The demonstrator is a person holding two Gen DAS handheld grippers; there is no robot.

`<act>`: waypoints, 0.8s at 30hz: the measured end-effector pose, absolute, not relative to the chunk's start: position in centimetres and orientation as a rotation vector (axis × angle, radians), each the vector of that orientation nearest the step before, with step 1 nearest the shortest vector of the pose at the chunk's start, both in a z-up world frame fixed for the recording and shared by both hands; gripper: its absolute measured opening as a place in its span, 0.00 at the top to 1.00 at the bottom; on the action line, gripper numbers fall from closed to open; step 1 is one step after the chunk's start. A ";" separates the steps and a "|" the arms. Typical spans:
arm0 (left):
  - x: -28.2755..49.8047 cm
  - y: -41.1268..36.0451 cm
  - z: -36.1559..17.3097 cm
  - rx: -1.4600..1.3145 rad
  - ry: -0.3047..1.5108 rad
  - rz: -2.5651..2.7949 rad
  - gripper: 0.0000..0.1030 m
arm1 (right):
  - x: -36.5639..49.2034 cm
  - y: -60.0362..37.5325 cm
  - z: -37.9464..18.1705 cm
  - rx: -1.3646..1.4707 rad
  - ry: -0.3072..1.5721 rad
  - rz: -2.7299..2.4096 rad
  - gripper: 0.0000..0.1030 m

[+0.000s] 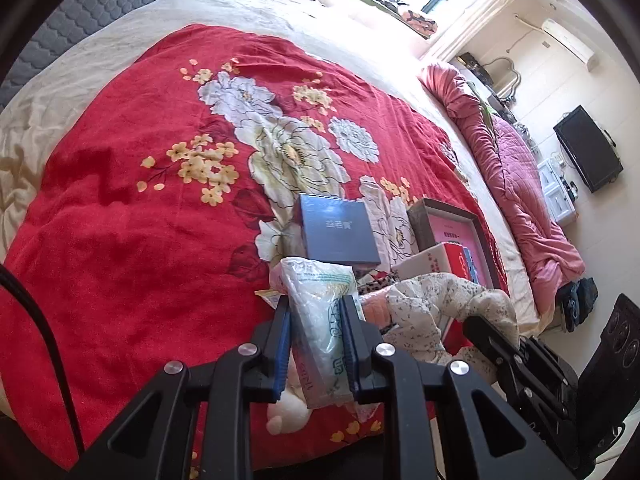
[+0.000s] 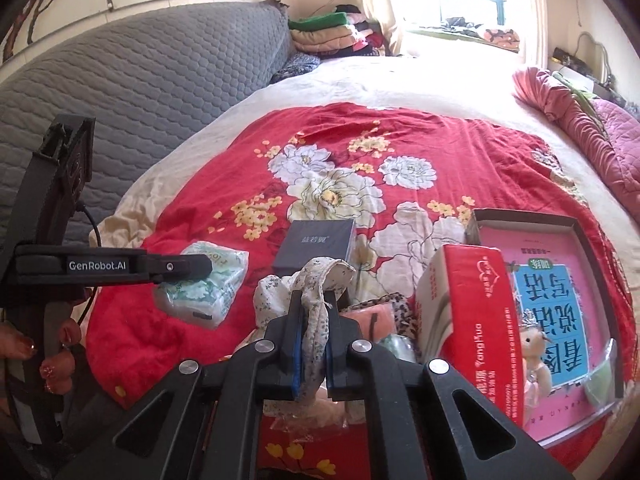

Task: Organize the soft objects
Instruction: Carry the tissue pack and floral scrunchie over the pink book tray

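Observation:
My left gripper (image 1: pixel 316 324) is shut on a clear plastic tissue pack (image 1: pixel 320 312) with green print, held above the red floral blanket (image 1: pixel 140 220); the pack also shows in the right wrist view (image 2: pixel 204 280) beside the left gripper (image 2: pixel 176 267). My right gripper (image 2: pixel 314 320) is shut on a white speckled cloth (image 2: pixel 316 304), lifted over a pile of soft things; the cloth also shows in the left wrist view (image 1: pixel 436 304). A white plush toy (image 1: pixel 286 412) lies under the left gripper. A pink cloth (image 2: pixel 366 316) and a leopard-print cloth (image 2: pixel 400 306) lie in the pile.
A dark blue box (image 1: pixel 336 228) lies on the blanket past the pile. A red-and-white carton (image 2: pixel 476 320) leans on an open tray-like box (image 2: pixel 576 232) holding a pink book and a small bear doll (image 2: pixel 534 354). A pink quilt (image 1: pixel 516 184) lies at right, a grey headboard (image 2: pixel 140 92) at left.

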State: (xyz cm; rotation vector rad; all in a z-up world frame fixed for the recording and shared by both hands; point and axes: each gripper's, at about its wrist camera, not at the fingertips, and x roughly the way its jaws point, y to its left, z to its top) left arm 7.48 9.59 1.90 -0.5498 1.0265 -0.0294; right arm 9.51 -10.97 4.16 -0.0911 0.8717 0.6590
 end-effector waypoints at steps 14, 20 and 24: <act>6.7 -0.4 6.5 -0.386 0.977 -0.147 0.77 | 8.5 -19.0 8.6 -0.003 0.771 0.537 0.92; 6.9 -3.5 7.7 -0.341 0.973 -0.186 0.77 | 8.4 -22.6 9.7 0.043 0.746 0.479 0.92; 7.3 -5.5 8.3 -0.311 0.969 -0.213 0.77 | 8.4 -24.7 9.9 0.060 0.734 0.438 0.92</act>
